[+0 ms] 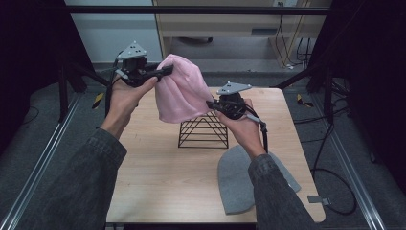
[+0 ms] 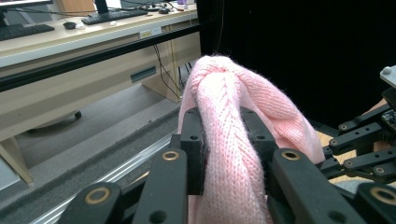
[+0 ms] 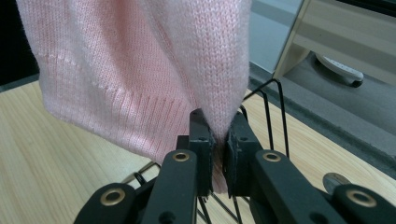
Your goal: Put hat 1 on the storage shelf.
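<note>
A pink knitted hat (image 1: 181, 91) hangs in the air above a black wire rack (image 1: 203, 130) on the wooden table. My left gripper (image 1: 166, 71) is shut on the hat's upper left side; in the left gripper view a thick fold of pink knit (image 2: 224, 140) is bunched between its jaws. My right gripper (image 1: 213, 104) is shut on the hat's lower right edge, and in the right gripper view its jaws pinch the pink fabric (image 3: 218, 116) tight. A grey knitted hat (image 1: 237, 179) lies flat on the table near the front right, partly under my right sleeve.
The wooden table (image 1: 158, 177) has bare surface at its front left. Black frame bars (image 1: 191, 9) run across the back and down both sides. Cables (image 1: 335, 191) trail on the floor at the right. A desk (image 2: 70, 42) with keyboards stands beyond the table.
</note>
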`<action>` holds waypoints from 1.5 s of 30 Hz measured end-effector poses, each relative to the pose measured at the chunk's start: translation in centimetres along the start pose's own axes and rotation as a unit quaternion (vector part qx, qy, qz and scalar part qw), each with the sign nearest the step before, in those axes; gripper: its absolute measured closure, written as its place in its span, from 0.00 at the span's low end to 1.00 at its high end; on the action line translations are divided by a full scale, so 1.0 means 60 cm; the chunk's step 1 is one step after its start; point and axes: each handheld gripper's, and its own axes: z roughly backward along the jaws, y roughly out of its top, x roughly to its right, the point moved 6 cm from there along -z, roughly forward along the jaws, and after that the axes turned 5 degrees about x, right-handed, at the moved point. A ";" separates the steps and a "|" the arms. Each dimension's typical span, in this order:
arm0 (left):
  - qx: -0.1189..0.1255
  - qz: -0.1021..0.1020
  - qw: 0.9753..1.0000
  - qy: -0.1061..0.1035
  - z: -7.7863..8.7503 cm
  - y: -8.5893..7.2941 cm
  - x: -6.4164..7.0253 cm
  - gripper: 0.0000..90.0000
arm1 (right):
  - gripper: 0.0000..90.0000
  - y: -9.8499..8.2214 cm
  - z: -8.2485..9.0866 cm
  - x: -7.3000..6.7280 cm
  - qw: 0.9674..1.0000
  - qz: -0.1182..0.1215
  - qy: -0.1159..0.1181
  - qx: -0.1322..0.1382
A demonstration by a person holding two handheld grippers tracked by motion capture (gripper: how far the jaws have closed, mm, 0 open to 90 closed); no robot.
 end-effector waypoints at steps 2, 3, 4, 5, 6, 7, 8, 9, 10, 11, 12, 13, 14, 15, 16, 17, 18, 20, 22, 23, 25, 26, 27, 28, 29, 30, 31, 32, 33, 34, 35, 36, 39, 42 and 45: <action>0.002 -0.003 1.000 0.001 -0.006 -0.002 0.002 0.82 | 0.92 -0.004 0.000 0.001 1.000 0.001 -0.001 0.001; 0.004 -0.001 1.000 -0.001 -0.009 -0.002 0.004 0.82 | 0.92 -0.007 0.001 0.002 1.000 0.003 -0.004 0.002; 0.005 -0.002 1.000 -0.001 -0.011 -0.003 0.005 0.82 | 0.92 -0.010 0.001 0.003 1.000 0.001 -0.004 0.003; 0.006 -0.005 1.000 -0.001 -0.015 -0.003 0.006 0.82 | 0.92 -0.012 0.002 0.003 1.000 0.001 -0.005 0.003; 0.005 -0.006 1.000 -0.003 -0.017 -0.004 0.007 0.82 | 0.92 -0.015 0.003 0.004 1.000 0.002 -0.007 0.004; 0.005 -0.006 1.000 -0.003 -0.017 -0.004 0.007 0.82 | 0.92 -0.015 0.003 0.004 1.000 0.002 -0.007 0.004; 0.005 -0.006 1.000 -0.005 -0.022 -0.006 0.010 0.82 | 0.92 -0.021 0.004 0.006 1.000 -0.001 -0.008 0.006; 0.005 -0.008 1.000 -0.008 -0.025 -0.008 0.012 0.82 | 0.92 -0.023 0.005 0.007 1.000 0.000 -0.010 0.008; 0.005 -0.008 1.000 -0.010 -0.027 -0.010 0.014 0.82 | 0.92 -0.028 0.006 0.007 1.000 -0.002 -0.010 0.009; 0.005 -0.009 1.000 -0.010 -0.028 -0.012 0.016 0.82 | 0.92 -0.032 0.007 0.007 1.000 -0.002 -0.011 0.009; 0.005 -0.008 1.000 -0.011 -0.030 -0.014 0.018 0.82 | 0.92 -0.035 0.008 0.007 1.000 -0.001 -0.011 0.010; 0.005 -0.007 1.000 -0.014 -0.032 -0.016 0.021 0.82 | 0.92 -0.039 0.009 0.007 1.000 -0.001 -0.010 0.012; 0.005 -0.007 1.000 -0.014 -0.032 -0.016 0.021 0.82 | 0.92 -0.044 0.011 0.007 1.000 -0.004 -0.009 0.013; 0.002 -0.009 1.000 -0.015 -0.035 -0.018 0.026 0.82 | 0.92 -0.047 0.013 0.009 1.000 -0.003 -0.011 0.013; 0.002 -0.009 1.000 -0.015 -0.035 -0.018 0.026 0.82 | 0.92 -0.047 0.013 0.009 1.000 -0.003 -0.011 0.013; -0.001 -0.010 1.000 -0.017 -0.037 -0.019 0.030 0.82 | 0.92 -0.049 0.014 0.009 1.000 -0.005 -0.012 0.012; -0.003 -0.010 1.000 -0.019 -0.039 -0.020 0.034 0.82 | 0.92 -0.056 0.018 0.013 1.000 -0.007 -0.015 0.015; -0.007 -0.014 1.000 -0.020 -0.041 -0.022 0.039 0.82 | 0.92 -0.062 0.021 0.014 1.000 -0.010 -0.013 0.016; -0.014 -0.015 1.000 -0.021 -0.044 -0.025 0.044 0.81 | 0.92 -0.068 0.024 0.014 1.000 -0.008 -0.011 0.013; -0.015 -0.014 1.000 -0.021 -0.045 -0.027 0.045 0.81 | 0.92 -0.071 0.025 0.014 1.000 -0.010 -0.011 0.012; -0.018 -0.011 1.000 -0.023 -0.048 -0.032 0.049 0.81 | 0.92 -0.076 0.029 0.016 1.000 -0.010 -0.012 0.008; -0.017 -0.009 0.999 -0.026 -0.049 -0.033 0.052 0.81 | 0.92 -0.079 0.029 0.016 1.000 -0.008 -0.011 0.008; -0.018 -0.011 0.999 -0.027 -0.051 -0.035 0.055 0.80 | 0.92 -0.082 0.030 0.017 1.000 -0.008 -0.012 0.006; -0.018 -0.011 0.999 -0.028 -0.052 -0.037 0.056 0.80 | 0.92 -0.086 0.030 0.017 1.000 -0.007 -0.010 0.004; -0.020 -0.012 0.999 -0.030 -0.054 -0.039 0.059 0.80 | 0.92 -0.089 0.030 0.018 1.000 -0.004 -0.012 0.002; -0.021 -0.013 0.999 -0.031 -0.056 -0.041 0.061 0.80 | 0.92 -0.093 0.030 0.019 1.000 -0.007 -0.013 -0.001; -0.022 -0.015 0.999 -0.031 -0.058 -0.043 0.064 0.80 | 0.92 -0.097 0.029 0.019 1.000 -0.007 -0.014 -0.003; -0.022 -0.013 0.999 -0.032 -0.059 -0.044 0.065 0.80 | 0.92 -0.100 0.030 0.021 1.000 -0.007 -0.016 -0.003; -0.024 -0.011 0.999 -0.035 -0.061 -0.046 0.067 0.80 | 0.92 -0.102 0.029 0.022 1.000 -0.007 -0.016 -0.003; -0.024 -0.011 0.999 -0.035 -0.061 -0.046 0.067 0.80 | 0.92 -0.102 0.029 0.022 1.000 -0.007 -0.016 -0.003; -0.023 -0.010 0.999 -0.040 -0.063 -0.047 0.072 0.80 | 0.92 -0.108 0.031 0.024 1.000 -0.004 -0.019 -0.008; -0.024 -0.009 0.999 -0.043 -0.064 -0.047 0.077 0.80 | 0.92 -0.109 0.032 0.023 1.000 -0.006 -0.019 -0.009; -0.028 -0.011 0.999 -0.045 -0.064 -0.047 0.082 0.80 | 0.92 -0.114 0.033 0.024 1.000 -0.007 -0.018 -0.009; -0.039 -0.025 0.998 -0.045 -0.069 -0.054 0.092 0.80 | 0.92 -0.126 0.035 0.024 1.000 -0.009 -0.018 -0.015; -0.043 -0.025 0.998 -0.047 -0.072 -0.060 0.094 0.80 | 0.92 -0.133 0.034 0.024 1.000 -0.010 -0.020 -0.020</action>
